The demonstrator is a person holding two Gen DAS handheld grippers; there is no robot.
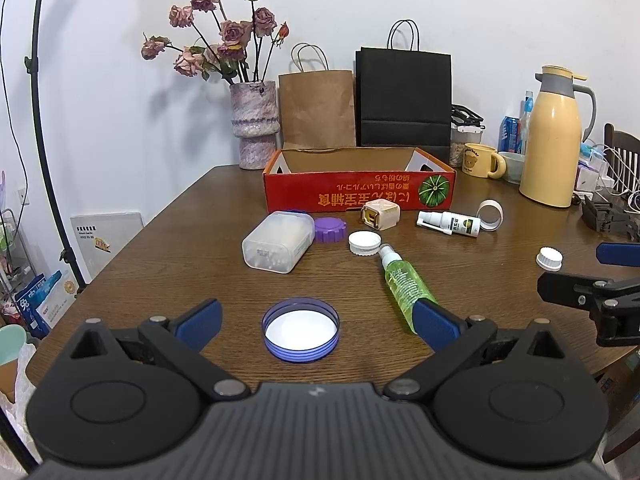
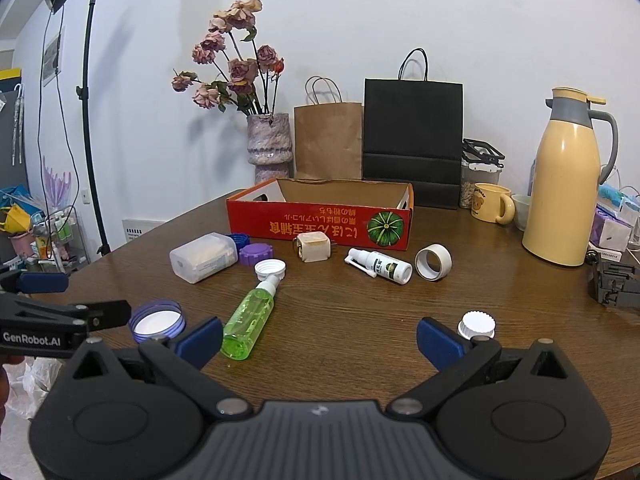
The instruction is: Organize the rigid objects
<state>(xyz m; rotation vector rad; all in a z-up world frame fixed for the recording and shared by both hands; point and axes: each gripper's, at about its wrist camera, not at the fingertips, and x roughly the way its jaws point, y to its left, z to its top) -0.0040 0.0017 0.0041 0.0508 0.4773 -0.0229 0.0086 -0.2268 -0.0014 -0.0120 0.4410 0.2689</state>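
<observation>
My left gripper [image 1: 318, 326] is open, its blue pads either side of a blue-rimmed lid [image 1: 301, 329] lying upside down on the table. A green spray bottle [image 1: 404, 282] lies beside its right pad. Farther off lie a clear plastic box [image 1: 279, 240], a purple cap [image 1: 330, 229], a white cap [image 1: 364, 242], a beige plug [image 1: 380, 214], a white spray bottle [image 1: 450, 223] and a tape ring [image 1: 490, 214]. The red cardboard box [image 1: 358, 194] stands open behind them. My right gripper [image 2: 319, 338] is open over bare table, with a white ridged cap [image 2: 477, 325] by its right pad.
A vase of dried roses [image 1: 254, 126], a brown bag [image 1: 317, 108] and a black bag [image 1: 404, 98] line the wall. A yellow thermos [image 1: 554, 140], a yellow mug [image 1: 480, 161] and a jar stand at the right. A light stand [image 2: 90, 120] rises left of the table.
</observation>
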